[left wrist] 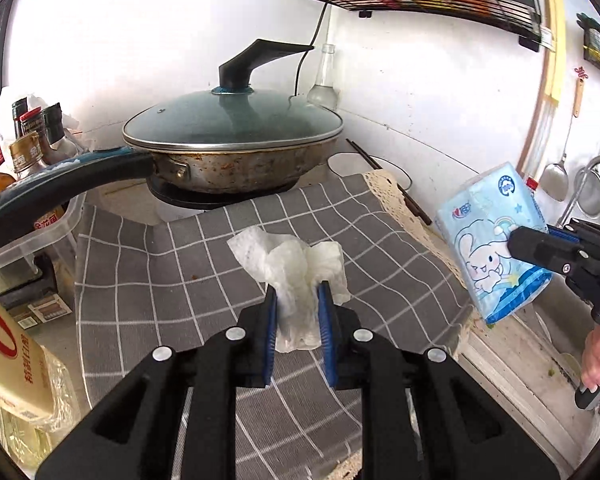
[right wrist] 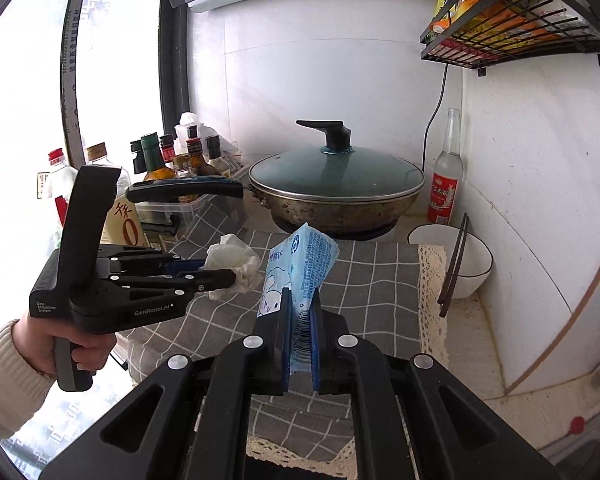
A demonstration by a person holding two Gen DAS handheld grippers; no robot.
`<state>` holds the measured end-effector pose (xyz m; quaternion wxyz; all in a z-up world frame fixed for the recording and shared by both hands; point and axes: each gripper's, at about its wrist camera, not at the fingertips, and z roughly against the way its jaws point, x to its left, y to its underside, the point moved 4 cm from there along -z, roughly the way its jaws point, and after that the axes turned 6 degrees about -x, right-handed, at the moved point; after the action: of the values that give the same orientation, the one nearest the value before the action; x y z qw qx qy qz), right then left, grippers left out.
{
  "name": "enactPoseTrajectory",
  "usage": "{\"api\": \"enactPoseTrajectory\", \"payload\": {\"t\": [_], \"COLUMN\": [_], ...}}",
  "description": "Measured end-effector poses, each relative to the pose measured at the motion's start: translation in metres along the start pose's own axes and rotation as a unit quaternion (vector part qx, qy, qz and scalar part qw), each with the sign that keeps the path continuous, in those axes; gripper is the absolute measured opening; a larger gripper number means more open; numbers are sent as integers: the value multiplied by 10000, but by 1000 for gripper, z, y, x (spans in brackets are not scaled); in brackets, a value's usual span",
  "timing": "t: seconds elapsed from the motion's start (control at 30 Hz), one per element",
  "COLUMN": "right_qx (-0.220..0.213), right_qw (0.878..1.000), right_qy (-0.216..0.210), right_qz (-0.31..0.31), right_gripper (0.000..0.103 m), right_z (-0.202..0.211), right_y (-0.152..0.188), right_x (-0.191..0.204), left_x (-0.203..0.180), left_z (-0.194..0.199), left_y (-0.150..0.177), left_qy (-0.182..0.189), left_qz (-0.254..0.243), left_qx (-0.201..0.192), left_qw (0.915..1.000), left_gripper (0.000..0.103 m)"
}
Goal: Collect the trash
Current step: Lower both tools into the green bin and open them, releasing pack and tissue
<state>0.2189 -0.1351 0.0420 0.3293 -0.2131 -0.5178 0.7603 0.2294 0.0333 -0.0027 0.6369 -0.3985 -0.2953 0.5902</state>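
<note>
The left hand-held gripper [left wrist: 297,300] is clamped on a crumpled white tissue [left wrist: 296,268], lifted above the grey checked cloth [left wrist: 172,280] on the desk. The right hand-held gripper [right wrist: 302,308] pinches a blue tissue packet [right wrist: 300,264], apparently nearly empty.

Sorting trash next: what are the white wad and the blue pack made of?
White wad: soft embossed tissue paper, matte, crumpled between the left gripper pads. Blue pack: thin glossy printed plastic film, apparently a tissue wrapper, creased in the right gripper.
</note>
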Motion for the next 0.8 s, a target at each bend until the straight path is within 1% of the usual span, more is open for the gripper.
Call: {"api": "enactPoseTrajectory", "payload": {"t": [0.1,0.2,0.3,0.47,0.53,0.63,0.7,0.8], "right_qx": [8,29,138,386,512,735,923,1241], "right_qw": [10000,9999,9996,9984,9973,9946,9922,9869], "right_qy": [51,152,232,328,367,389,382,440], "right_qz": [-5,-31,-79,-263,-366,-615,-745,-927], "right_gripper": [7,7,7,7,7,7,7,7], "right_z": [18,34,44,53,53,48,39,20], "right_y": [18,41,73,133,160,204,234,276], "right_x": [12,21,28,37,37,35,35,30], "left_x": [-18,-31,-47,-68,-75,-85,-88,-88], "left_z": [13,25,33,40,38,29,19,3], "left_y": [18,43,75,131,157,198,224,255], "left_qy": [47,187,271,478,512,668,743,748], "left_qz": [-110,-57,-159,-208,-203,-186,-135,-85], "left_qx": [-60,-55,-48,83,170,369,572,768], "left_qw": [9999,9998,9995,9986,9983,9969,9955,9942], "left_gripper": [21,21,20,20,20,21,21,21]}}
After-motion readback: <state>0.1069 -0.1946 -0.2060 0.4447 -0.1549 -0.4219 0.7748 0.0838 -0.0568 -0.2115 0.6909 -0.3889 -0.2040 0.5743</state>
